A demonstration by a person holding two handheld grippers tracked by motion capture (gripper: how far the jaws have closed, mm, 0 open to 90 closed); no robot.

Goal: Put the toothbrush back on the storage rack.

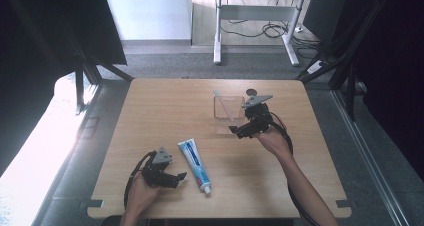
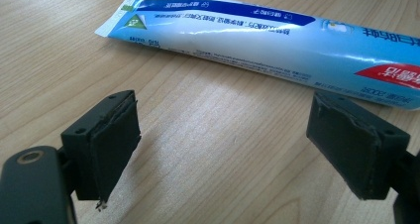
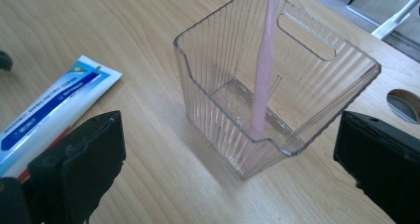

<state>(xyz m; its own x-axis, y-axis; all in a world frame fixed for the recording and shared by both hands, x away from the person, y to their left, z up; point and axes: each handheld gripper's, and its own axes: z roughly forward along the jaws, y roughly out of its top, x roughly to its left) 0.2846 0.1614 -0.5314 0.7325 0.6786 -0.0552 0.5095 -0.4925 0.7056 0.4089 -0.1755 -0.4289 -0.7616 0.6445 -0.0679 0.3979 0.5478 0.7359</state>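
Observation:
A clear ribbed plastic bin [image 3: 297, 80] [image 1: 227, 113] stands on the wooden table, with a pink toothbrush [image 3: 262, 80] [image 1: 223, 106] leaning upright inside it. My right gripper [image 3: 228, 169] [image 1: 239, 131] is open just in front of the bin, nothing between its jaws. A blue-and-white toothpaste tube [image 2: 277, 45] [image 1: 194, 163] [image 3: 49, 115] lies flat near the table's front. My left gripper [image 2: 223, 154] [image 1: 177, 178] rests open beside the tube, its jaws apart over bare wood.
The wooden table [image 1: 165, 106] has a round cable hole [image 3: 403, 105] [image 1: 251, 92] behind the bin. Beyond the far edge stands a white desk frame [image 1: 255, 26] with cables on the floor. Dark frame posts flank both sides.

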